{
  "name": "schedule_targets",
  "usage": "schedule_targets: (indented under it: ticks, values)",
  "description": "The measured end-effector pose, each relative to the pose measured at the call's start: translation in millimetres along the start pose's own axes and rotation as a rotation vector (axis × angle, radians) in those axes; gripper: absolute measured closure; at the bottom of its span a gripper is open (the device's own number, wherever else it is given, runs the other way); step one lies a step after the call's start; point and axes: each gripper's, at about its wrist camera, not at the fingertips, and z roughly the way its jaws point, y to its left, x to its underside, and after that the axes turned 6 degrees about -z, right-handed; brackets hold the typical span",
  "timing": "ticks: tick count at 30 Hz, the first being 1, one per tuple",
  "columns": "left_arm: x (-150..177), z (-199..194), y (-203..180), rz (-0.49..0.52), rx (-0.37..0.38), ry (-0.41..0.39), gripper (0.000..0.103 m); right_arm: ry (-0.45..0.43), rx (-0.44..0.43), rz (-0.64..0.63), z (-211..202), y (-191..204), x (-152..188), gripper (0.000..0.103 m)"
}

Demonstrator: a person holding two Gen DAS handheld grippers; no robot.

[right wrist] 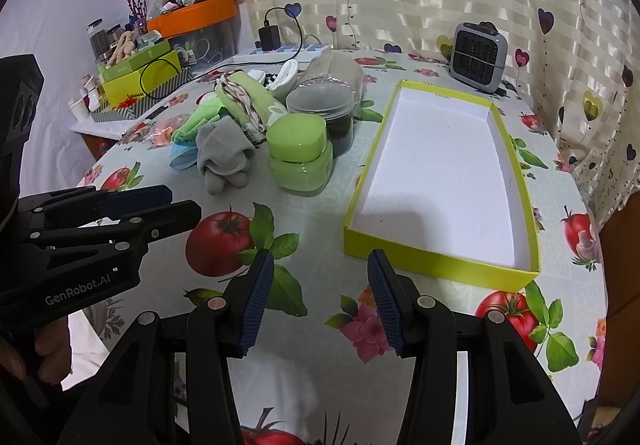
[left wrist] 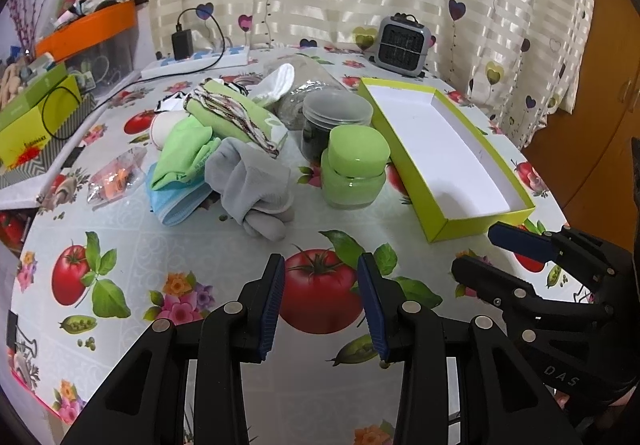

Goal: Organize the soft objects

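A pile of soft things lies mid-table: a grey sock [left wrist: 256, 187] [right wrist: 222, 157], green cloths [left wrist: 188, 149] [right wrist: 200, 121], a folded green towel with a patterned edge [left wrist: 236, 117] [right wrist: 246, 103], a blue face mask [left wrist: 176, 203] and a white sock [left wrist: 276, 81] [right wrist: 286, 75]. An empty lime-green box [left wrist: 440, 149] [right wrist: 440, 181] stands to the right. My left gripper [left wrist: 322, 309] [right wrist: 168, 205] is open and empty, short of the pile. My right gripper [right wrist: 320, 297] [left wrist: 476, 251] is open and empty, at the box's near edge.
A green jar [left wrist: 354, 173] [right wrist: 298, 157] and a clear lidded jar [left wrist: 334, 117] [right wrist: 324, 113] stand between pile and box. A small grey heater [left wrist: 404, 45] [right wrist: 478, 57], a power strip [left wrist: 196, 59] and cluttered boxes [left wrist: 40, 113] line the back and left.
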Motion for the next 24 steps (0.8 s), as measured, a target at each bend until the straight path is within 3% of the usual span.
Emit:
schedule_targets:
  ticks: [15,24]
  values:
    - [-0.7,0.4,7.4,0.024,-0.013,-0.015,0.067,-0.034,-0.026,-0.017,-1.2,2.1,-1.1,0.053]
    - [0.2,0.0,7.9,0.03,0.022,-0.012,0.067,-0.049,-0.031,0.004,-1.4,-1.6,-1.8,0.053]
